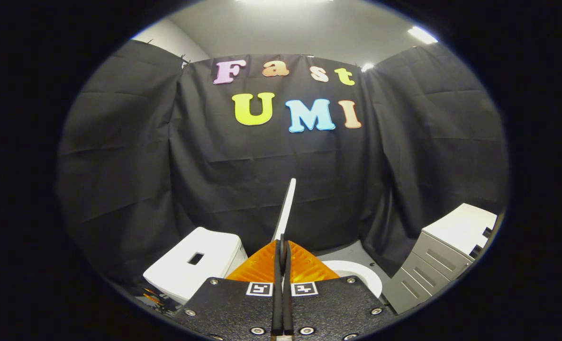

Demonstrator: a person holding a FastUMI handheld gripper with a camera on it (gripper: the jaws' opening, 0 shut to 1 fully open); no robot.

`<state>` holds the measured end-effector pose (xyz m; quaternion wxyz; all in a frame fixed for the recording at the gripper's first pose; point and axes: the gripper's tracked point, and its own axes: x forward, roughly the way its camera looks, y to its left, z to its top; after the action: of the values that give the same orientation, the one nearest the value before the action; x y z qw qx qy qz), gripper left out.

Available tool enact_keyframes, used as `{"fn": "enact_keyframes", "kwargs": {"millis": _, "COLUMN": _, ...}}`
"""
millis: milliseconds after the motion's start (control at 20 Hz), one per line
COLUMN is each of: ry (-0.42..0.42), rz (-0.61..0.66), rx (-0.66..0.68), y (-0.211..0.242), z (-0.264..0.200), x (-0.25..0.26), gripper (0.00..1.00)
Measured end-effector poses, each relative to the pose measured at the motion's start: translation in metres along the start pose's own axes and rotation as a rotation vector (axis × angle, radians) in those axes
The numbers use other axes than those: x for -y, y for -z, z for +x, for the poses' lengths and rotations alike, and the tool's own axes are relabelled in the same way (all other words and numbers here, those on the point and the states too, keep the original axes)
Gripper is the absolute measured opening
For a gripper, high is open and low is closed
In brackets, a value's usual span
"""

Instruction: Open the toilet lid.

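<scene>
The white toilet lid (286, 208) is seen edge-on as a thin strip, lifted away from the seat. It rises from between my fingertips toward the black cloth wall. My gripper (282, 247) is shut on the lid's edge, with the orange fingers (304, 266) pressed close on either side of it. The white toilet tank (186, 272), with a dark rectangular opening in its top, lies to the left of the fingers. Part of the white seat ring (364, 275) shows to the right of them.
A grey drawer cabinet (428, 270) with a white top stands to the right, beyond the seat. Black cloth walls (224, 166) close in the booth behind and on both sides. A patch of grey floor (352, 253) shows past the seat.
</scene>
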<state>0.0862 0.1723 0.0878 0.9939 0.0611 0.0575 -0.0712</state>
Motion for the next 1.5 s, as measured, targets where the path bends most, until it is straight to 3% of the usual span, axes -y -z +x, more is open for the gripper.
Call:
{"fn": "enact_keyframes", "kwargs": {"millis": 1000, "ry": -0.146, "rz": -0.182, "rx": 0.080, "y": -0.008, "z": 0.004, "x": -0.146, "gripper": 0.00}}
{"fn": "enact_keyframes", "kwargs": {"millis": 1350, "ry": -0.201, "rz": -0.296, "rx": 0.046, "y": 0.002, "z": 0.008, "x": -0.193, "gripper": 0.00}}
{"fn": "enact_keyframes", "kwargs": {"millis": 1500, "ry": -0.228, "rz": -0.273, "rx": 0.028, "y": 0.006, "z": 0.011, "x": -0.208, "gripper": 0.00}}
